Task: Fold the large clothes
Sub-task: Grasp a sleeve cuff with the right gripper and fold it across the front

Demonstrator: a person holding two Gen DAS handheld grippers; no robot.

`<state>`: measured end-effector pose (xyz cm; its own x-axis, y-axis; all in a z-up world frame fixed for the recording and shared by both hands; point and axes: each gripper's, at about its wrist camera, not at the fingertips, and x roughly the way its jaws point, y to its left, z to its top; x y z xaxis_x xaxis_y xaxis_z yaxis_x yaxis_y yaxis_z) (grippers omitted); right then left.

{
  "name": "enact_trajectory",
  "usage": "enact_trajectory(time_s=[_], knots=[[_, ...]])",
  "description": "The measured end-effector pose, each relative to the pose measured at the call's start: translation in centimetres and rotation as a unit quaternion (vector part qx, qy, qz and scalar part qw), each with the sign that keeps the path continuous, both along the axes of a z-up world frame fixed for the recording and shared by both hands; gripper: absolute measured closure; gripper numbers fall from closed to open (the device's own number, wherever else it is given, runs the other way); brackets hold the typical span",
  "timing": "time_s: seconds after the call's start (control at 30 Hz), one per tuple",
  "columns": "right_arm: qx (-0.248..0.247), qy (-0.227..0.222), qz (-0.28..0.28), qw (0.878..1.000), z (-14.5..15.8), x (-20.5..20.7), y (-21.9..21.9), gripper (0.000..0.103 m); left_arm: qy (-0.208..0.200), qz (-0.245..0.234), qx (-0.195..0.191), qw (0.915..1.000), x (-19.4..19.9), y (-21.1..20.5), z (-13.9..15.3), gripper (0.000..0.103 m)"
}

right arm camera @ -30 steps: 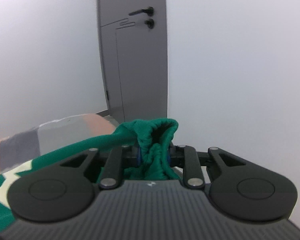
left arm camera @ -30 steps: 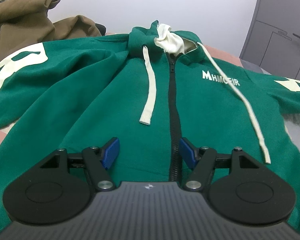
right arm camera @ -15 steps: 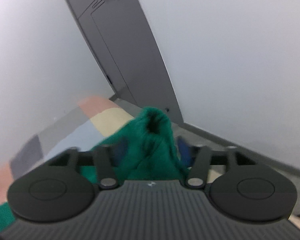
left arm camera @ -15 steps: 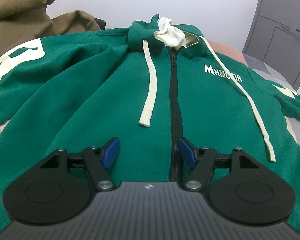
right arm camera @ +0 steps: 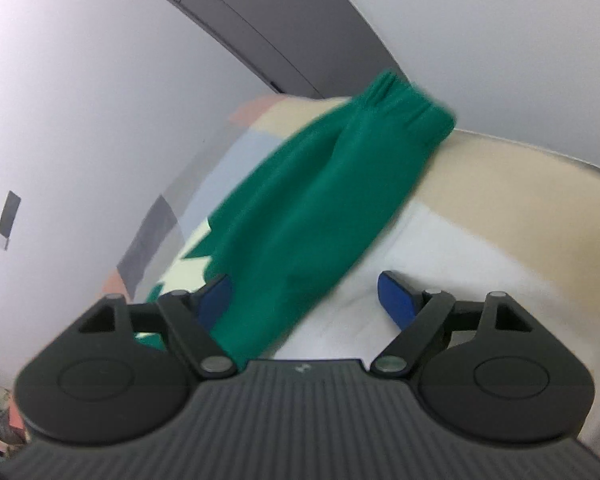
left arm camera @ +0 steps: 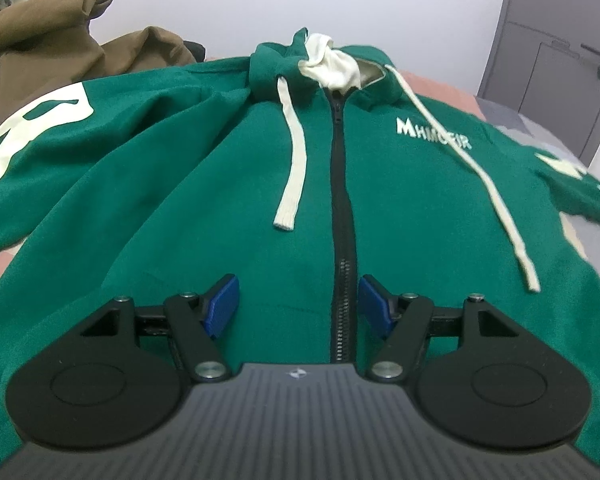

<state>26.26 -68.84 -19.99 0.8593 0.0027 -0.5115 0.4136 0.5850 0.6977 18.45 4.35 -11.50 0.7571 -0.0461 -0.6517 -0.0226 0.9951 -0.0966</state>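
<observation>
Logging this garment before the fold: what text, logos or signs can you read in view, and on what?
"MHMC..IR", last letters blurred: chest print of the green hoodie.
Large cream letter, perhaps "R", partly cut off: its sleeve.
Cream shapes on the other sleeve: not readable.
Nothing else.

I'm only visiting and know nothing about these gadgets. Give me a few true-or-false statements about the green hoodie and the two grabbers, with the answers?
1. The green zip-up hoodie lies front side up. True.
2. Its black zipper is open all the way. False: it is closed up to the collar.
3. The right gripper pinches the hoodie's green sleeve. False: its jaws have just been opening; the sleeve lies between them, not pinched.
4. The left gripper is open over the zipper. True.
5. Both cream drawstrings are tied together. False: they lie apart.
</observation>
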Motion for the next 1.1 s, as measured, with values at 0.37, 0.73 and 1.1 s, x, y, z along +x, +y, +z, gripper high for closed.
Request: enact_trajectory(time_s=[0.37,0.73,1.1], knots=[[-0.064,-0.059,-0.053,0.995,-1.2,5.9,-3.8,0.062,0.027,0.028,-0.002,0.9993,1.8,-0.1,-1.5,0.032],[-0.161,-0.047,-0.067,0.983,3.4,8.0,-3.6,0.091,0.049,0.044,-0.020,0.9976,2.5,0.3,-0.9,0.032],[-0.312,-0.141,0.053,0.938,19.3,6.0,10.1,0.091,0.043,0.025,-0.044,0.9978,0.7,1.2,0.6,0.032]])
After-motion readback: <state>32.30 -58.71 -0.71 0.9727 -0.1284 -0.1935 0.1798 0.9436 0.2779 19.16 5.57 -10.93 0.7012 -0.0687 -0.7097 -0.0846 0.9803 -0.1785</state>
